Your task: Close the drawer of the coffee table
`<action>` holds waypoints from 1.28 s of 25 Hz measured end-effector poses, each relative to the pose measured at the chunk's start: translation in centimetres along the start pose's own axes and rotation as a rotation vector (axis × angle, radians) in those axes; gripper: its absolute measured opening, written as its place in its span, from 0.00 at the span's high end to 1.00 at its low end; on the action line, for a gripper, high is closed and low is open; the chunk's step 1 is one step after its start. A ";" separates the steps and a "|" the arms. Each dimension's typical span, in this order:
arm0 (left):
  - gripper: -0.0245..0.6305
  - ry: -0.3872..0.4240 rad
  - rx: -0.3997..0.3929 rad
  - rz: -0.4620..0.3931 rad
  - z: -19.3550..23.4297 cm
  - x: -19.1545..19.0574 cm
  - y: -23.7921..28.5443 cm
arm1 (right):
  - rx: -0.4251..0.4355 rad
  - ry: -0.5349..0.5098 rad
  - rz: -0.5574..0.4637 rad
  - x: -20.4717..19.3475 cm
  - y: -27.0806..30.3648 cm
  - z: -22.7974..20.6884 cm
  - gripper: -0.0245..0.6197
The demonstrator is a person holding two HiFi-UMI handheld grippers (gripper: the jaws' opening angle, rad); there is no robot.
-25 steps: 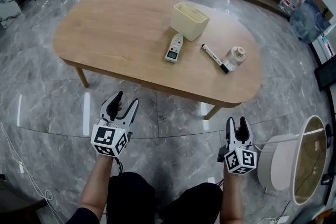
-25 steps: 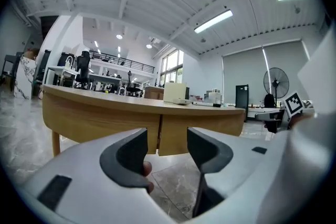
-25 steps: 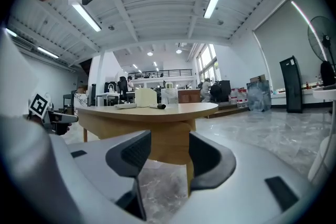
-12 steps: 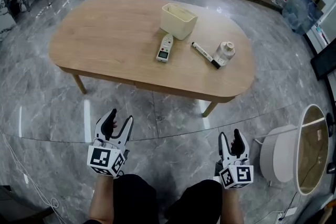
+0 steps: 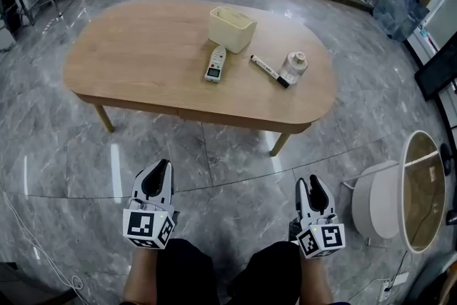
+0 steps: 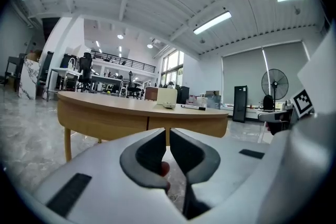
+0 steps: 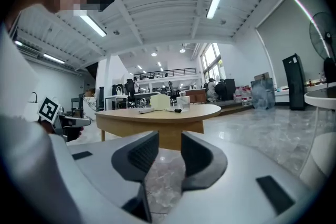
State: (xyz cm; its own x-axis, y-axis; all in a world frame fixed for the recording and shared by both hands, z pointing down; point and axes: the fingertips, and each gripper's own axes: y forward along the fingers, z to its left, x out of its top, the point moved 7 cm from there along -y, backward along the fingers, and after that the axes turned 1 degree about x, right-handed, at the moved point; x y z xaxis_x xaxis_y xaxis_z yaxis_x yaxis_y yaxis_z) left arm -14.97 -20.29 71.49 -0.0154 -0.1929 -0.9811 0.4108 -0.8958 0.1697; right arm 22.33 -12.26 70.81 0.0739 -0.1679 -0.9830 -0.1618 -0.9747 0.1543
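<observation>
Left gripper [image 5: 160, 169] and right gripper [image 5: 313, 183] hang well short of the coffee table [image 5: 143, 46], drawer [image 5: 228, 118] flush ahead. Left jaws just closed together, empty; right jaws closing, apart, empty.

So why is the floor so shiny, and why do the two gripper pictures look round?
Head view: the polished floor mirrors the strip lights as white streaks. Left gripper view and right gripper view: wide-angle lenses curve everything, leaving dark corners.
</observation>
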 end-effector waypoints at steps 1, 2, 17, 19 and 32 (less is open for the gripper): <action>0.90 0.010 0.002 0.002 -0.1 0.0 -0.1 | -0.018 0.005 -0.004 0.0 -0.2 -0.2 0.78; 0.90 0.018 0.002 0.006 -0.3 0.0 -0.3 | -0.029 0.009 -0.007 0.1 -0.3 -0.4 0.85; 0.93 0.037 -0.034 0.011 -1.3 0.3 -1.5 | 0.010 -0.021 0.054 0.2 -1.0 0.7 0.92; 0.93 0.036 -0.029 0.015 -1.3 0.1 -1.6 | 0.000 -0.034 0.071 0.1 -1.0 0.7 0.92; 0.93 0.063 -0.037 0.028 -1.5 0.2 -2.0 | -0.003 -0.064 0.077 0.4 -1.5 1.3 0.92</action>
State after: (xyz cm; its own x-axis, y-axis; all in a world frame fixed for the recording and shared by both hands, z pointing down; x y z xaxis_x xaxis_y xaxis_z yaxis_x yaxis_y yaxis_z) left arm -14.45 -17.98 70.79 0.0533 -0.1915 -0.9801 0.4439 -0.8746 0.1950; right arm 21.35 -10.66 70.06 -0.0018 -0.2327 -0.9725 -0.1615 -0.9597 0.2299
